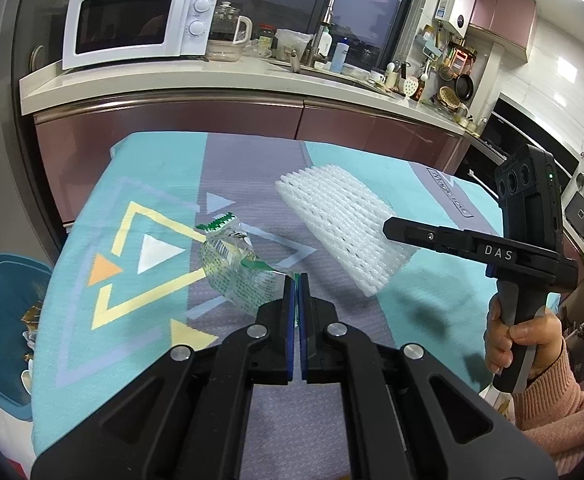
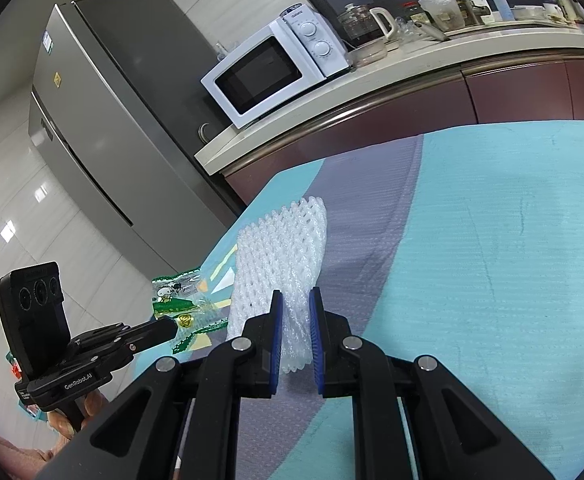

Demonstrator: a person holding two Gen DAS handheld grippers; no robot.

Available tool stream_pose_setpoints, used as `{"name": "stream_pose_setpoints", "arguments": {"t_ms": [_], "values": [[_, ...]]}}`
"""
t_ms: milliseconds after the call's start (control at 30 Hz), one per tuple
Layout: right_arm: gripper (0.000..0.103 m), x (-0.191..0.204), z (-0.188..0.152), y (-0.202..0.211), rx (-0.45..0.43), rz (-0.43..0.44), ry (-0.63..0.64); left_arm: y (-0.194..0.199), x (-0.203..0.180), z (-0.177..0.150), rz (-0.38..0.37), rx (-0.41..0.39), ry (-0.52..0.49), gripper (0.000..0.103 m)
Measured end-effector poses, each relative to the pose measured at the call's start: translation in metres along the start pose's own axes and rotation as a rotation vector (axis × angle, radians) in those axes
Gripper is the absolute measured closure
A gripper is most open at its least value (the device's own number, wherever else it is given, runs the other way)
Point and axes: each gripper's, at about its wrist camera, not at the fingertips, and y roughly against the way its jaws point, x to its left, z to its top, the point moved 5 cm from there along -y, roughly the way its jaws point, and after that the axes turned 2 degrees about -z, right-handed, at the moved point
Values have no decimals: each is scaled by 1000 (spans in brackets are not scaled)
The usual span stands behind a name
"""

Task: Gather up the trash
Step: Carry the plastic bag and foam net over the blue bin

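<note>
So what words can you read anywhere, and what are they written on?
"DAS": on the right tongs, along the black arm.
"GenRobot.AI": on the left tongs, on the black body.
Microwave brand: too small to read.
Grey print on the tablecloth: too blurred.
Snack wrapper print: unreadable.
Fridge stickers: unreadable.

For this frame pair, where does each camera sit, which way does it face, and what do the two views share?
Left wrist: sits on the left gripper, looking down its fingers across the table toward the kitchen counter; the gripper pinches a clear wrapper, and the person's right hand and pink sleeve show.
Right wrist: sits on the right gripper, facing across the table toward the fridge; it clamps a white foam net, fingers of the other hand low left.
Shared: table cloth, microwave, both trash pieces, each other's gripper.
</note>
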Motion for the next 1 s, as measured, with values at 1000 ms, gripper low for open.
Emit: {"name": "stream_pose_setpoints", "arguments": {"t_ms": [1000], "values": [[91, 43, 0, -34, 54, 64, 63, 46, 28, -9, 69, -35, 58, 101]]}}
